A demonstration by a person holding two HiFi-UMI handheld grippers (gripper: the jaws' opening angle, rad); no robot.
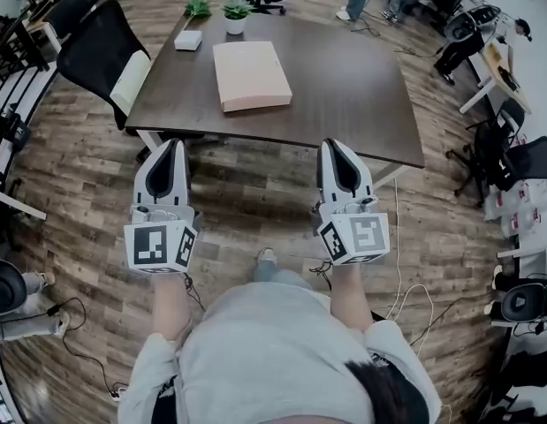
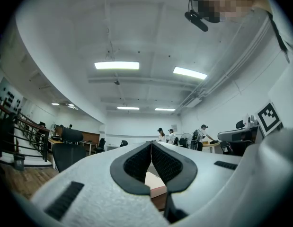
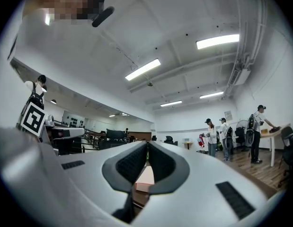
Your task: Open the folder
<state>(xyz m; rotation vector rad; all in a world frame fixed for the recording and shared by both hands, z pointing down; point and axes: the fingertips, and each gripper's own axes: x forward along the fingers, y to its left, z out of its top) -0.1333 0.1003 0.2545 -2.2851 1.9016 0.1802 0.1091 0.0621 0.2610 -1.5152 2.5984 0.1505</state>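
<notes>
A closed pale pink folder (image 1: 251, 75) lies flat on the dark brown table (image 1: 344, 95), left of its middle. Both grippers hang over the wooden floor, short of the table's near edge and apart from the folder. My left gripper (image 1: 170, 143) is shut, pads touching at the tips, with nothing held. My right gripper (image 1: 334, 143) is shut and empty too. In the left gripper view, the gripper (image 2: 151, 144) points up and a corner of the folder (image 2: 154, 185) shows under the pads. In the right gripper view, the gripper (image 3: 147, 144) frames the folder (image 3: 146, 178) likewise.
Two small potted plants (image 1: 235, 12) and a white box (image 1: 188, 40) stand at the table's far edge. A black office chair (image 1: 101, 41) is at the table's left end. More chairs and desks (image 1: 512, 162) crowd the right; people (image 3: 216, 135) stand farther back.
</notes>
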